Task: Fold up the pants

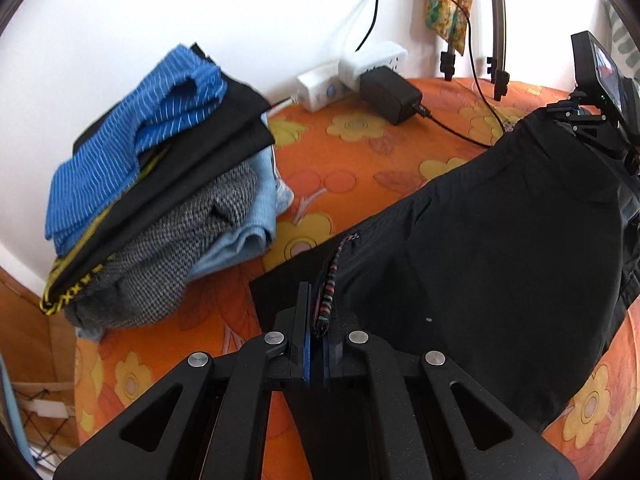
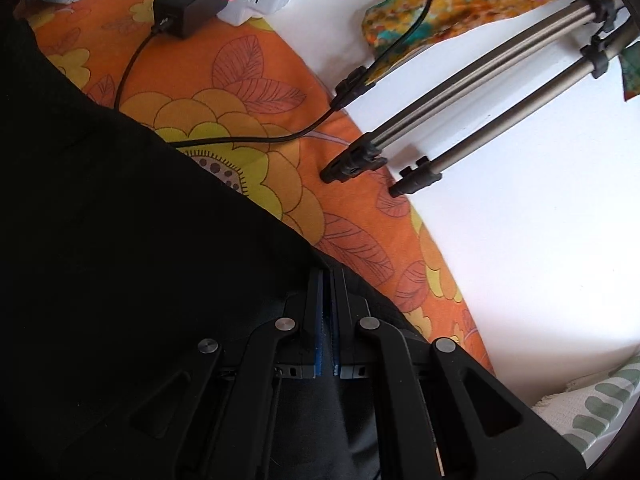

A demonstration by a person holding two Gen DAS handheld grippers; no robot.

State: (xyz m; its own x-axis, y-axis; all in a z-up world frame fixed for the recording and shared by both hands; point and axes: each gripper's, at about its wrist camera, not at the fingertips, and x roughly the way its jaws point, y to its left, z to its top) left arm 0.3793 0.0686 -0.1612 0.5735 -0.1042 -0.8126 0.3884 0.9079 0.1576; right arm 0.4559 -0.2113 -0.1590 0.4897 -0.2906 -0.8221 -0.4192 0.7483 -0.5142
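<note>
Black pants lie spread over an orange flowered bedsheet. My left gripper is shut on the near edge of the pants, with a striped red and black drawstring caught between its fingers. The other gripper's body shows at the far right of the left wrist view, at the pants' far edge. In the right wrist view the right gripper is shut on the black pants at their edge, close to the bed's rim. The fabric fills the left half of that view.
A pile of folded clothes, blue striped on top, sits at the left against the white wall. A white power strip with a black adapter and cable lies at the back. Tripod legs stand by the bed's edge.
</note>
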